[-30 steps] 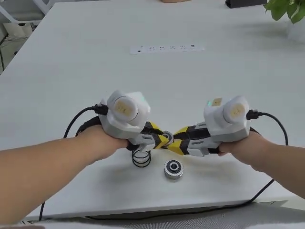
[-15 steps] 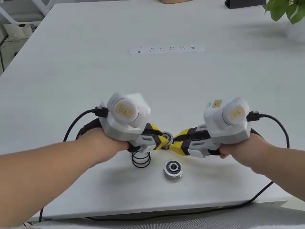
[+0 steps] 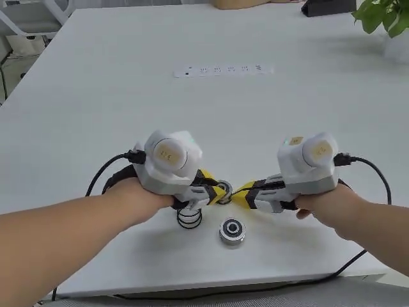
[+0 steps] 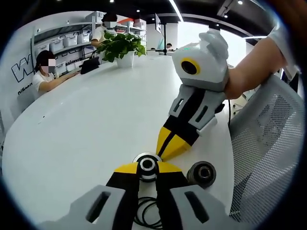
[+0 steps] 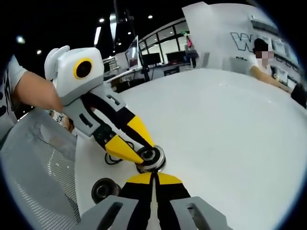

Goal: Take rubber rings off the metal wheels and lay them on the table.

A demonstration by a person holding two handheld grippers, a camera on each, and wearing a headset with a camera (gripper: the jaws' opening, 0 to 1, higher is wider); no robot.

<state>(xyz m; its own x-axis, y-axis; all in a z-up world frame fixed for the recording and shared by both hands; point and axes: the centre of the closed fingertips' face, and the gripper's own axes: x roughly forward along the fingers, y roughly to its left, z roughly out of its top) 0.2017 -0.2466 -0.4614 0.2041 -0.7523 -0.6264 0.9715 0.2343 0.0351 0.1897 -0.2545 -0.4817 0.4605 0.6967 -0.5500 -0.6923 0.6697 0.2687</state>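
Observation:
My left gripper (image 3: 219, 191) is shut on a small metal wheel (image 3: 224, 189), held just above the white table (image 3: 211, 115). In the left gripper view its yellow tips (image 4: 146, 168) flank this wheel (image 4: 146, 163). My right gripper (image 3: 236, 192) comes in from the right. Its jaws (image 5: 153, 176) are pressed together on the dark rubber ring at the wheel's rim (image 5: 152, 156). A second wheel (image 3: 232, 230) lies on the table below them. Loose black rubber rings (image 3: 189, 217) lie to its left, under the left gripper.
A white power strip (image 3: 223, 67) lies mid-table and a potted plant (image 3: 382, 13) stands at the far right corner. Black cables trail from both grippers toward the near table edge (image 3: 211, 281). A mesh chair (image 4: 268, 158) stands beside the table.
The head camera has shifted a little, so everything sits lower in the picture. Both grippers keep the same hold on the wheel between them.

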